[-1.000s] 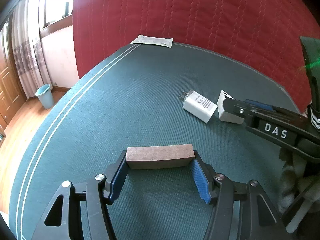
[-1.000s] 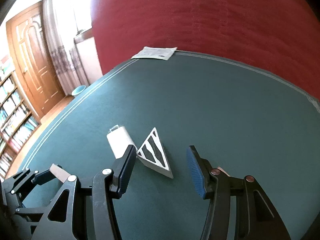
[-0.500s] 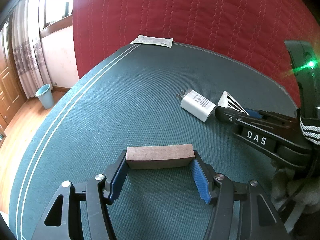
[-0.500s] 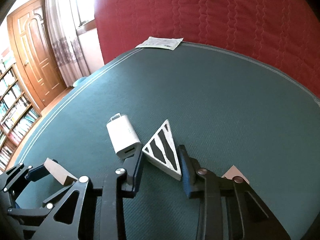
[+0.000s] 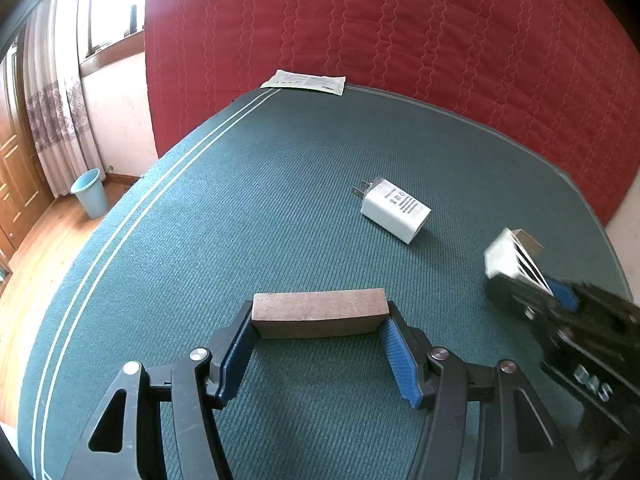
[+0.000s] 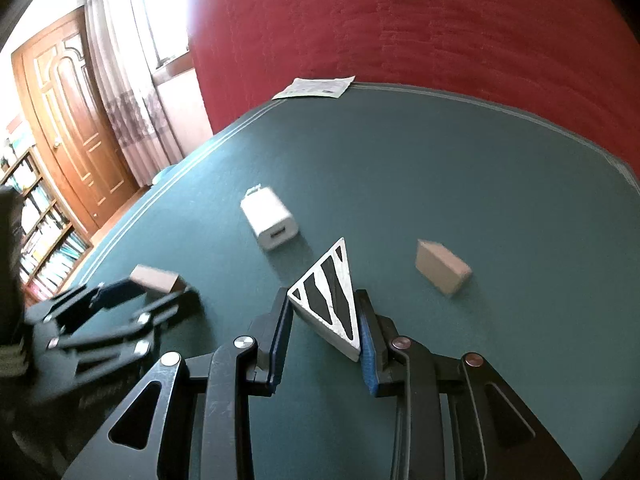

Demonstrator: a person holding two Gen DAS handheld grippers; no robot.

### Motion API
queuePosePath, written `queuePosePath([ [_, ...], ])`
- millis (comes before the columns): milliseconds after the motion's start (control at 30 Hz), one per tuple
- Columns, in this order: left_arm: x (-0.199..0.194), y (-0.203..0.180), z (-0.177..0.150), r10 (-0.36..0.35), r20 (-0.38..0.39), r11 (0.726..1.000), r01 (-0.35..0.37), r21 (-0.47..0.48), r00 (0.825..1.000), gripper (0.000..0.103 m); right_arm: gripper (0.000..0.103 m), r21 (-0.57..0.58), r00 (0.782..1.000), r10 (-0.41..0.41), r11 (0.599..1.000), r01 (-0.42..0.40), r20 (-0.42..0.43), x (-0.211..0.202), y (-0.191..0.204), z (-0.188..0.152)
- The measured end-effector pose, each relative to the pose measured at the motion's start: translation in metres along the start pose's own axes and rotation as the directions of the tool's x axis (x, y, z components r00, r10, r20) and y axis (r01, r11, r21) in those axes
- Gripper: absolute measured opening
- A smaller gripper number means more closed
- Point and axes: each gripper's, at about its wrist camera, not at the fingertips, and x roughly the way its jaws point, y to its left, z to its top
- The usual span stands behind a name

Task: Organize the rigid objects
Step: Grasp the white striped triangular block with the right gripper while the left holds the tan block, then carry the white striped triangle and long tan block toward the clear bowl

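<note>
Squeezing the striped wedge (image 6: pixel 329 300) tight by its slanted sides, my right gripper (image 6: pixel 326 334) could let it slip, while my left gripper (image 5: pixel 320 354) clamps the brown block (image 5: pixel 318 312).

charger (image 6: pixel 270 218) left of wedge (image 6: pixel 329 294); small block (image 6: pixel 440 266) right; leaflet (image 6: pixel 316 87) behind

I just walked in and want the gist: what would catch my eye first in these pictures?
The right gripper is clamped on a white triangular block with black stripes, and the left gripper grips a brown wooden block by its ends. Between them a white charger plug lies on the green table, backed by a red quilted cover.
</note>
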Motion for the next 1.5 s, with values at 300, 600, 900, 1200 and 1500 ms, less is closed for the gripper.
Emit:
queuePosePath([
  [300,-0.001,-0.002,-0.001,0.004,0.01,1.0,-0.004,0.018,1.0,0.063,0.032,0.113,1.0,-0.009,0.994,0.008,0.01,-0.032,-0.021,-0.033],
  [600,-0.006,-0.012,-0.007,-0.025,0.011,0.999,0.024,0.045,1.0,0.063,0.032,0.185,0.998,-0.056,0.981,0.051,0.021,-0.058,-0.041,-0.052],
  [900,-0.013,-0.03,-0.012,-0.095,-0.004,0.993,0.095,0.075,0.995,0.063,0.032,0.211,0.995,-0.084,0.975,0.072,0.048,-0.079,-0.052,-0.059],
  [1200,-0.021,-0.048,-0.013,-0.13,-0.006,0.985,0.13,0.111,0.992,0.063,0.032,0.256,0.99,-0.124,0.961,0.103,0.068,-0.1,-0.074,-0.071],
  [1500,-0.027,-0.076,-0.015,-0.136,-0.033,0.978,0.14,0.155,0.99,0.063,0.032,0.305,0.979,-0.177,0.942,0.138,0.105,-0.128,-0.1,-0.083],
])
